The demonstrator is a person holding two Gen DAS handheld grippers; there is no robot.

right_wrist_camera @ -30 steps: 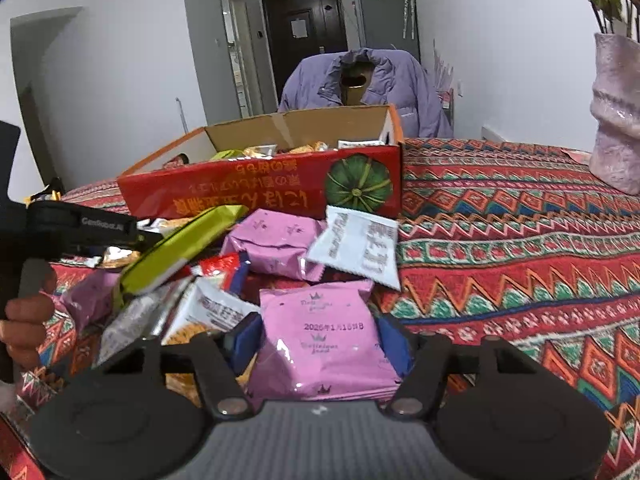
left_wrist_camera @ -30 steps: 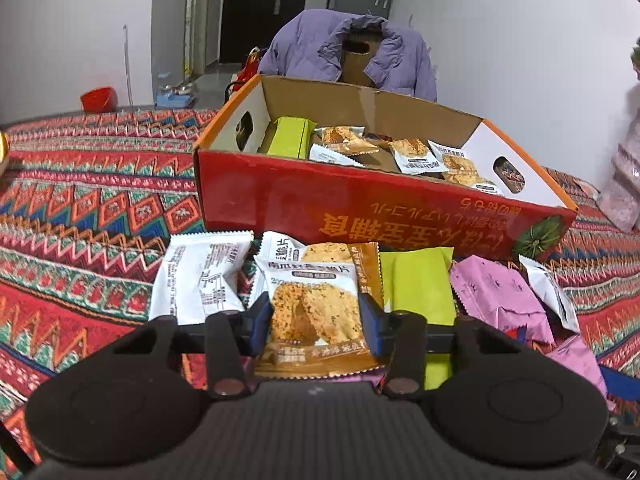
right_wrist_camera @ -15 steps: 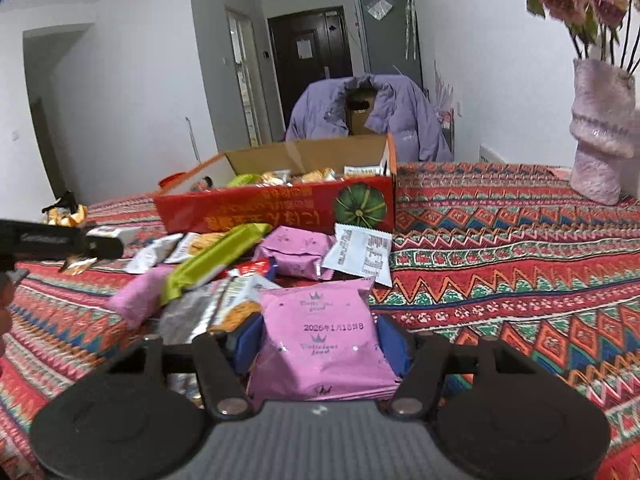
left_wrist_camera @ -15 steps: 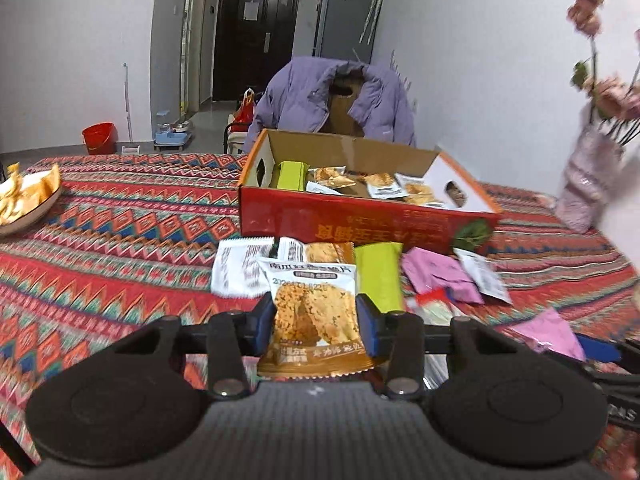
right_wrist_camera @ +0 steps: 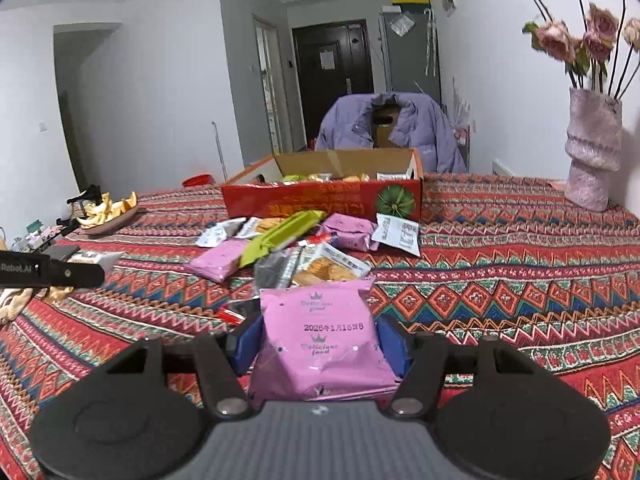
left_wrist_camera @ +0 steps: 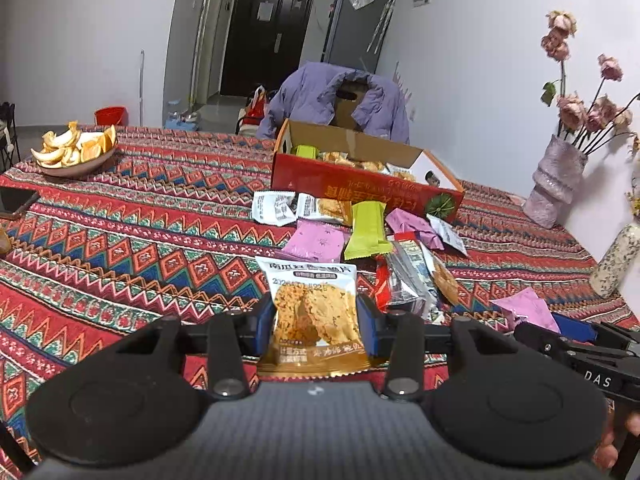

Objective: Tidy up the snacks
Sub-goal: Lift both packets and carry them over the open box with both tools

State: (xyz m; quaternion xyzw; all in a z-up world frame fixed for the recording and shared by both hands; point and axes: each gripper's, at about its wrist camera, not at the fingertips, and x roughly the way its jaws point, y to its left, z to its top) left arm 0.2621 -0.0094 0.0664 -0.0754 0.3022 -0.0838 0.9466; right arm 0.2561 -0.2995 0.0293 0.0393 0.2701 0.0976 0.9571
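My left gripper [left_wrist_camera: 316, 320] is shut on a white and gold cracker packet [left_wrist_camera: 314, 312], held above the tablecloth well short of the snack pile. My right gripper [right_wrist_camera: 320, 340] is shut on a pink snack packet [right_wrist_camera: 320, 336]; it also shows at the right of the left wrist view [left_wrist_camera: 528, 312]. The red cardboard box [left_wrist_camera: 360, 188] holds several packets and stands at the far side, also in the right wrist view [right_wrist_camera: 320, 200]. Loose packets lie in front of it: a green bar [left_wrist_camera: 366, 230], pink packets [left_wrist_camera: 318, 240], white packets [left_wrist_camera: 274, 208].
A bowl of orange peels [left_wrist_camera: 74, 152] sits far left. A pink vase with dried roses [left_wrist_camera: 556, 176] and a speckled bottle [left_wrist_camera: 614, 260] stand at the right edge. A phone [left_wrist_camera: 16, 198] lies at the left. A chair with a purple jacket [left_wrist_camera: 340, 100] stands behind the box.
Both grippers have pulled back and risen away from the box and snack pile, each still holding its packet. The box now looks smaller and farther off.
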